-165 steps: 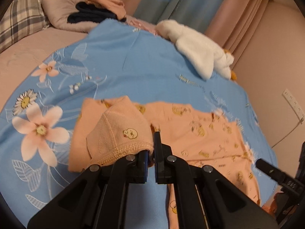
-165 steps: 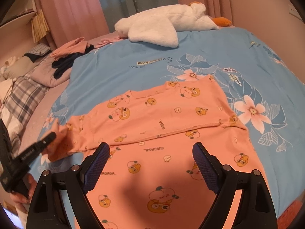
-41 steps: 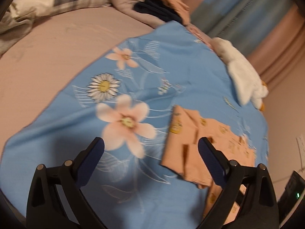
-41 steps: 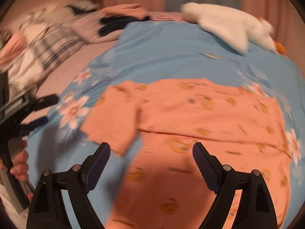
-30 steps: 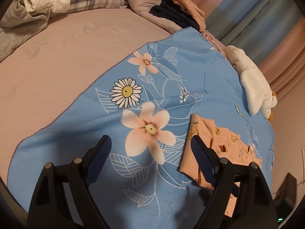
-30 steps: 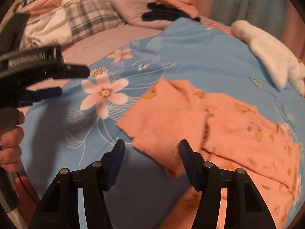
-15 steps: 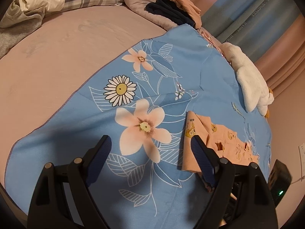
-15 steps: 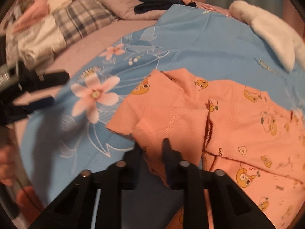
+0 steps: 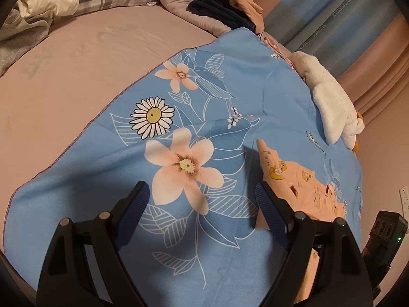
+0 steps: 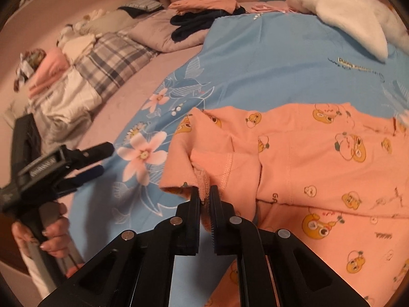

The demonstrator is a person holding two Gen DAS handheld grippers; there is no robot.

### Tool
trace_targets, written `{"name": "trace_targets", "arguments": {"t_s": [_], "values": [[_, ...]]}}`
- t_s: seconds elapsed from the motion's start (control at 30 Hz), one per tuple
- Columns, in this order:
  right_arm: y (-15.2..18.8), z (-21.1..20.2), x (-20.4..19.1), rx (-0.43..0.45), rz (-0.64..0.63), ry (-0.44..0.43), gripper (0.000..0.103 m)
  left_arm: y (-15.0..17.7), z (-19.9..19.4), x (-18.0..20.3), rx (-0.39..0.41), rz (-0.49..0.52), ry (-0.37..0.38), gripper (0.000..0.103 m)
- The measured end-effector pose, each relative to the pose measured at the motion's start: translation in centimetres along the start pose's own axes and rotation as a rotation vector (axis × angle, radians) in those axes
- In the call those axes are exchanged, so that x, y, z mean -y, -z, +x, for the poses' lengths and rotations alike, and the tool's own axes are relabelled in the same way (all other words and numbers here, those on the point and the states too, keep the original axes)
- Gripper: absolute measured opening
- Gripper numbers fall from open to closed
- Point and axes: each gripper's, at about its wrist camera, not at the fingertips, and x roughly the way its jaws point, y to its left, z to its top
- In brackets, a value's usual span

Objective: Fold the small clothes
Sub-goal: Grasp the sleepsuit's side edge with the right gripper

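An orange baby garment (image 10: pixel 306 158) printed with cartoon animals lies spread on a blue floral sheet (image 10: pixel 268 71). Its left sleeve is folded inward across the body. My right gripper (image 10: pixel 203 192) is shut on the ribbed sleeve cuff (image 10: pixel 203 179), lifting it slightly off the sheet. In the left wrist view the garment (image 9: pixel 288 179) shows at the right, partly behind the right finger. My left gripper (image 9: pixel 200 194) hangs open over the pink flower print, left of the garment, with nothing between its fingers. It also shows at the left of the right wrist view, as the left gripper (image 10: pixel 99 158), held by a hand (image 10: pixel 53 235).
A white plush toy (image 10: pixel 352 12) lies at the far end of the sheet. Folded dark and orange clothes (image 10: pixel 202 12) rest on a grey pillow, with a plaid pillow (image 10: pixel 115 61) and a heap of laundry (image 10: pixel 61 81) further left. The pink mattress (image 9: pixel 64 71) borders the sheet.
My right gripper closed on the folded sleeve's cuff and rolled while shifting sideways. The left gripper stayed open and nearly still over the flower print.
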Motion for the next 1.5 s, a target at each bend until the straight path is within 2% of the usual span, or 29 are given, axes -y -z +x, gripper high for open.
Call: {"name": "trace_targets", "arguments": {"t_s": [0.13, 0.23, 0.33, 0.63, 0.77, 0.9, 1.07, 1.2, 1.27, 1.37, 1.5], "values": [[0.2, -0.7, 0.6, 0.006, 0.035, -0.042, 0.009, 0.1, 0.3, 0.3, -0.008, 0.009, -0.002, 0.084], [0.4, -0.2, 0.8, -0.017, 0.029, -0.006, 0.009, 0.2, 0.6, 0.4, -0.017, 0.013, -0.001, 0.084], [0.7, -0.1, 1.0, -0.035, 0.038, -0.045, 0.009, 0.3, 0.6, 0.5, -0.02, 0.019, -0.001, 0.084], [1.2, -1.0, 1.1, -0.031, 0.017, -0.034, 0.009, 0.5, 1.0, 0.7, -0.035, 0.032, -0.008, 0.084], [1.2, -1.0, 1.2, -0.02, 0.006, 0.003, 0.009, 0.6, 1.2, 0.9, -0.039, 0.039, -0.013, 0.084], [1.0, -0.4, 1.6, -0.034, 0.035, -0.011, 0.009, 0.8, 1.4, 1.2, -0.049, 0.052, -0.014, 0.084], [0.7, 1.1, 0.0, -0.065, -0.023, 0.07, 0.009, 0.9, 1.7, 1.4, -0.054, 0.061, -0.02, 0.085], [0.8, 3.0, -1.8, -0.064, -0.158, 0.259, 0.009, 1.0, 2.0, 1.5, -0.062, 0.067, -0.039, 0.085], [1.0, 3.8, -2.1, -0.067, -0.192, 0.293, 0.009, 1.0, 2.1, 1.5, -0.064, 0.069, -0.045, 0.085], [0.9, 3.7, -2.1, -0.061, -0.203, 0.281, 0.008, 1.0, 2.2, 1.5, -0.063, 0.07, -0.041, 0.085], [-1.2, 0.6, -1.3, -0.004, -0.138, 0.156, 0.007, 1.0, 2.2, 1.5, -0.058, 0.061, -0.028, 0.085]]}}
